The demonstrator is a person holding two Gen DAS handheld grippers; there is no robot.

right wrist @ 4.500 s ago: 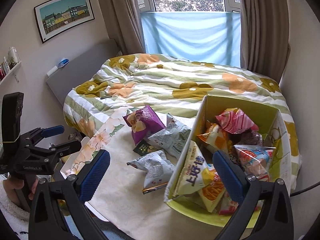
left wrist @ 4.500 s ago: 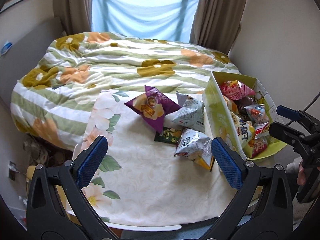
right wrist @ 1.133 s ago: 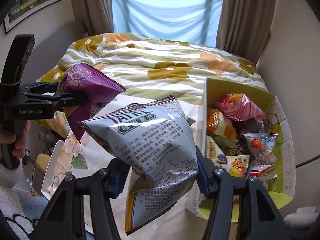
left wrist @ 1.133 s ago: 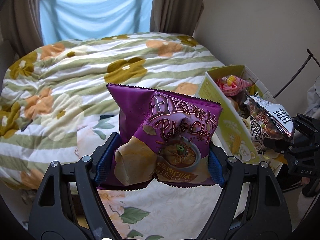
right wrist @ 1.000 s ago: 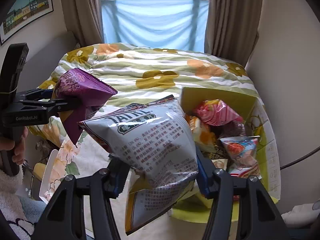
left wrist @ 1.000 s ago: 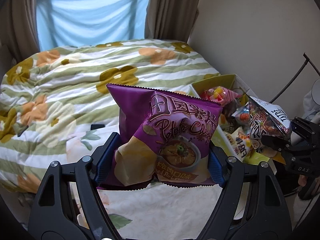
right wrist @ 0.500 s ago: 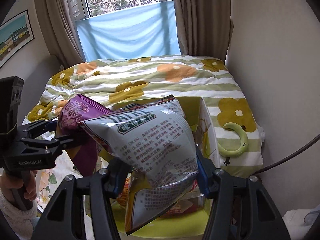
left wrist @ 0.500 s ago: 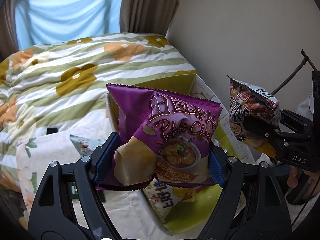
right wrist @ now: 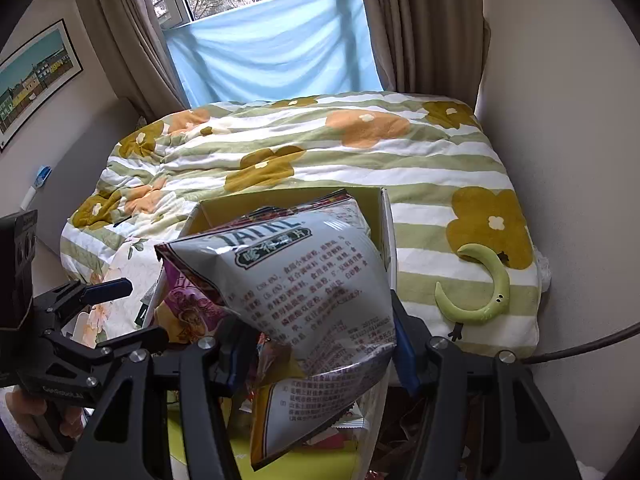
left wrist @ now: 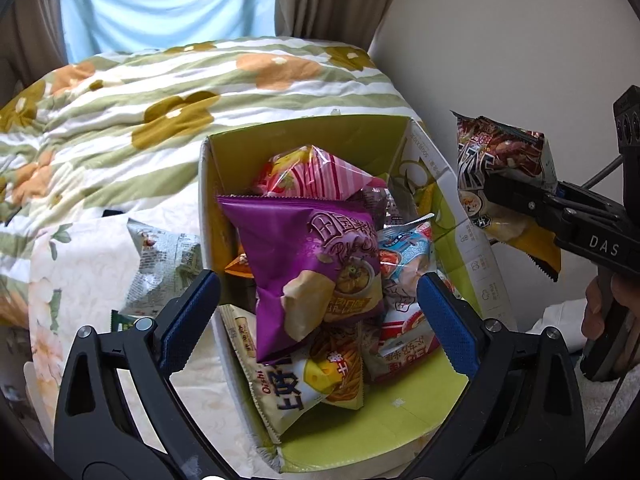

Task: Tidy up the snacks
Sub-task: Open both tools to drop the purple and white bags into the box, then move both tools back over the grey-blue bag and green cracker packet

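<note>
Purple chip bag (left wrist: pixel 316 268): lies on top of the other snacks inside the yellow-green box (left wrist: pixel 308 136), free of both pads.
Left gripper (left wrist: pixel 318 316): its jaws have just been opening and now stand wide on either side of the purple bag, not touching it.
Grey snack bag (right wrist: pixel 304 292): clamped between the pads of the right gripper (right wrist: pixel 316 350), above the box.
Hidden: in the right wrist view the grey bag covers most of the box; the lower snacks are hard to make out.
Around: a grey-green packet (left wrist: pixel 160 264) on the cloth left of the box; flowered quilt (right wrist: pixel 360 148) behind.
Only right view: a green crescent toy (right wrist: pixel 486 292) on the quilt.
</note>
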